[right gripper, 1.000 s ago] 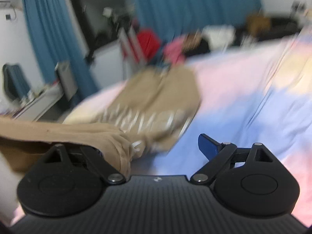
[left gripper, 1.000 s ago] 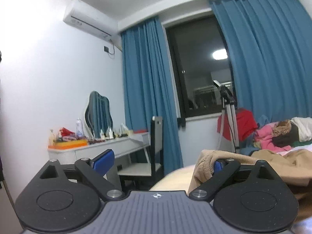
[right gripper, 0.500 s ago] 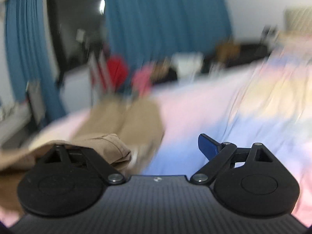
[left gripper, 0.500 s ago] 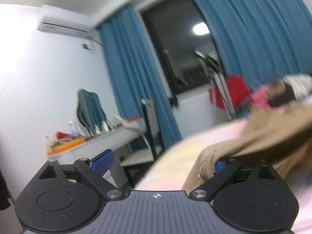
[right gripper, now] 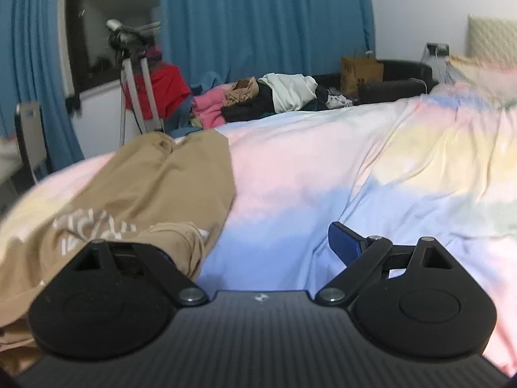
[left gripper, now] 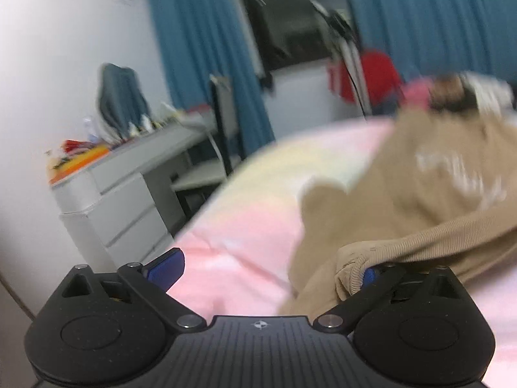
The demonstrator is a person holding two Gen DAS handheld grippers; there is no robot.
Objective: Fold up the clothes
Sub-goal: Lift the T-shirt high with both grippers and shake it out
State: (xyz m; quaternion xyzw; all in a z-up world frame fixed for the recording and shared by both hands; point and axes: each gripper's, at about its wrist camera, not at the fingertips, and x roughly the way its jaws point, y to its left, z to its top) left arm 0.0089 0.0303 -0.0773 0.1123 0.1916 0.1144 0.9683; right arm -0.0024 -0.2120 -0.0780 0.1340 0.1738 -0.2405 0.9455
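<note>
**Grippers spread at the hem of the tan garment: fold just beginning**

Both grippers are standing wide. My left gripper (left gripper: 268,266) is showing one blue pad bare over the sheet, while the ribbed hem of the tan garment (left gripper: 429,174) is draping over its other finger; nothing is being pinched between the two. My right gripper (right gripper: 258,245) is mirroring this: one blue pad free above the bedsheet (right gripper: 323,174), the other finger buried under a bunched fold of the same cloth, jaws apart and not pressing together on it.

Beyond the fingers, I am seeing the tan garment lying lengthwise on the pastel bedsheet, white lettering on its near part, most of it spread flat toward the far edge of the bed. Only the near edge is lifting, hooked on the inner fingers of both tools.

Farther out, a pile of clothes (right gripper: 268,97) is waiting at the far side of the bed, unfolded.

I am judging the task to be at an early stage: the first garment is laid out but no completed fold is showing, and the heap is remaining untouched.
</note>
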